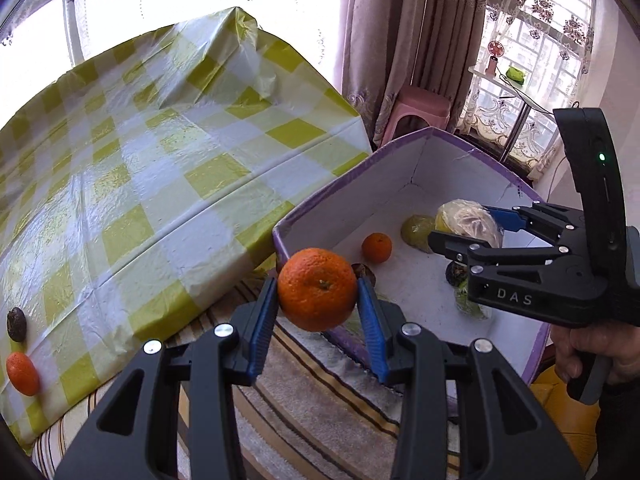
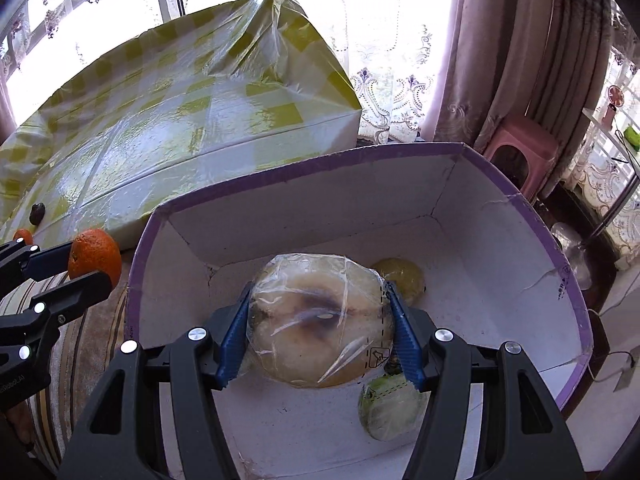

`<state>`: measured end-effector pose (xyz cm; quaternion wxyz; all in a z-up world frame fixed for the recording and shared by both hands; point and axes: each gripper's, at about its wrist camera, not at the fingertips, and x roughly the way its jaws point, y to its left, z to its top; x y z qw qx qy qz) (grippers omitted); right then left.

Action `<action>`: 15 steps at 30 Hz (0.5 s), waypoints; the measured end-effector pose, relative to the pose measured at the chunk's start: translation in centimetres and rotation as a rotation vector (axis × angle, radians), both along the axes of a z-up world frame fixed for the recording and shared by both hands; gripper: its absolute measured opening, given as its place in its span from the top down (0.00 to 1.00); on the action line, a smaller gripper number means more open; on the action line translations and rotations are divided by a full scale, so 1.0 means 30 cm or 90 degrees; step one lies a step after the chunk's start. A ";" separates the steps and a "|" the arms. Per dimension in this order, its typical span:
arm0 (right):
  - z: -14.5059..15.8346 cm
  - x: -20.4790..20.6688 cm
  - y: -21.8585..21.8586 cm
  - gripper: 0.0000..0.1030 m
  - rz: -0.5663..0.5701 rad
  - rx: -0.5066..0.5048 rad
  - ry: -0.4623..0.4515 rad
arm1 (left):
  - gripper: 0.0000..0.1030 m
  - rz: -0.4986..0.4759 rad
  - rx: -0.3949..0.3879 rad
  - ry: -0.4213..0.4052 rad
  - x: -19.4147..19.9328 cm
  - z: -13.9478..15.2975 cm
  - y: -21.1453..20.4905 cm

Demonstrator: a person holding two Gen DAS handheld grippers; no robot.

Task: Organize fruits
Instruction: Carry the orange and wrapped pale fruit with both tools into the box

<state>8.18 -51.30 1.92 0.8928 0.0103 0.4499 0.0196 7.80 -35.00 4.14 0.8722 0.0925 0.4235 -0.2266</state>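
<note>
My left gripper point(image 1: 318, 300) is shut on an orange point(image 1: 318, 294), which hangs just outside the near left corner of a white box with a purple rim point(image 1: 320, 200). My right gripper point(image 2: 320, 328) is shut on a large pale fruit wrapped in plastic film point(image 2: 316, 316), held above the box floor point(image 2: 460, 280). In the box lie a small orange point(image 1: 376, 247), a yellowish wrapped fruit point(image 2: 402, 276), a green wrapped fruit point(image 2: 392, 404) and a dark fruit point(image 1: 454, 272). On the checked table point(image 1: 160, 184) lie another orange point(image 1: 23, 368) and a dark fruit point(image 1: 17, 324).
The box rests on a striped cloth point(image 1: 300, 400) beside the table's yellow-and-white plastic cover. A pink stool point(image 1: 420, 110) and curtains point(image 1: 420, 40) stand behind the box. A person's hand point(image 1: 580, 348) holds the right gripper's handle.
</note>
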 end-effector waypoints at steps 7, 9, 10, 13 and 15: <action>-0.009 0.056 -0.084 0.41 -0.034 0.000 -0.001 | 0.61 -0.068 0.030 0.018 0.010 -0.032 -0.153; -0.011 0.078 -0.097 0.41 -0.039 -0.001 0.000 | 0.61 -0.085 0.037 0.028 0.015 -0.044 -0.192; -0.013 0.088 -0.103 0.41 -0.042 -0.002 0.001 | 0.61 -0.092 0.042 0.032 0.017 -0.050 -0.212; -0.023 0.123 -0.125 0.41 -0.056 -0.005 0.012 | 0.61 -0.116 0.052 0.046 0.028 -0.066 -0.269; -0.028 0.146 -0.140 0.41 -0.064 -0.005 0.018 | 0.61 -0.128 0.060 0.059 0.042 -0.080 -0.305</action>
